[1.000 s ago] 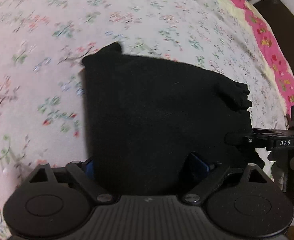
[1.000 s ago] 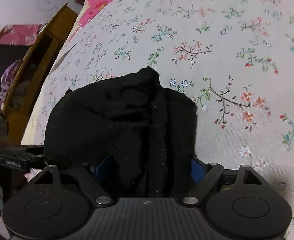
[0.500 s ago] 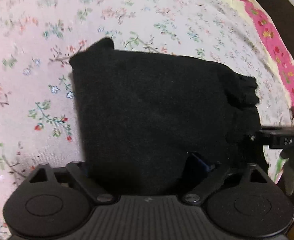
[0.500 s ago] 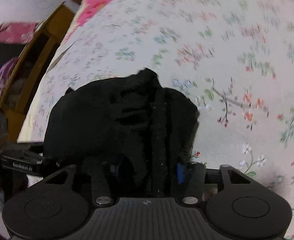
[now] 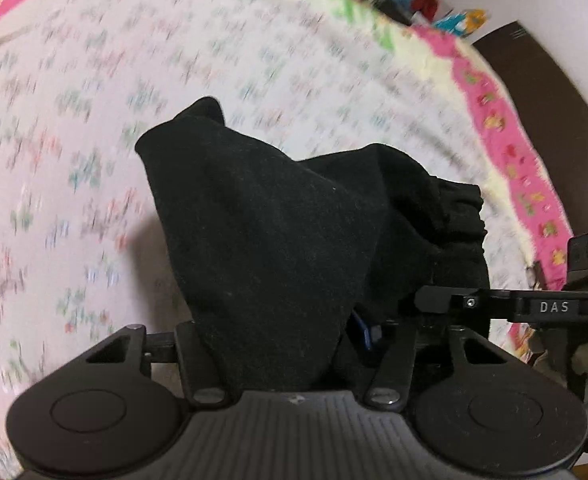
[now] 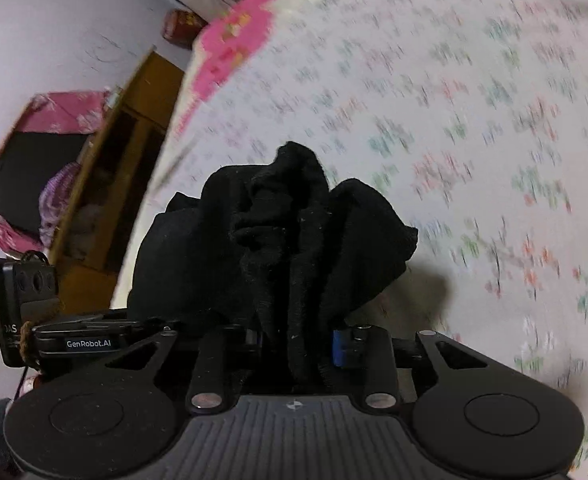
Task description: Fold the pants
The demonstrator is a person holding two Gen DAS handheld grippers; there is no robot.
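Note:
The black pants (image 5: 278, 232) are bunched into a folded bundle and lifted off the floral bedsheet (image 5: 74, 128). My left gripper (image 5: 282, 332) is shut on the near edge of the pants; the cloth hides its fingertips. In the right wrist view the same pants (image 6: 278, 240) hang in folds. My right gripper (image 6: 297, 340) is shut on them, with blue pads (image 6: 338, 346) showing beside the cloth. The right gripper's body (image 5: 533, 306) shows at the right in the left wrist view, close beside the left one.
A pink patterned border (image 5: 505, 152) runs along the bed's far edge. A wooden cabinet (image 6: 126, 128) and a pink cloth-covered object (image 6: 34, 148) stand beyond the bed's left edge. The other gripper's body (image 6: 54, 336) sits at lower left.
Both grippers closed on the pants and lifted them off the sheet. The flat folded cloth has bunched up, and the bed now blurs with motion behind it.

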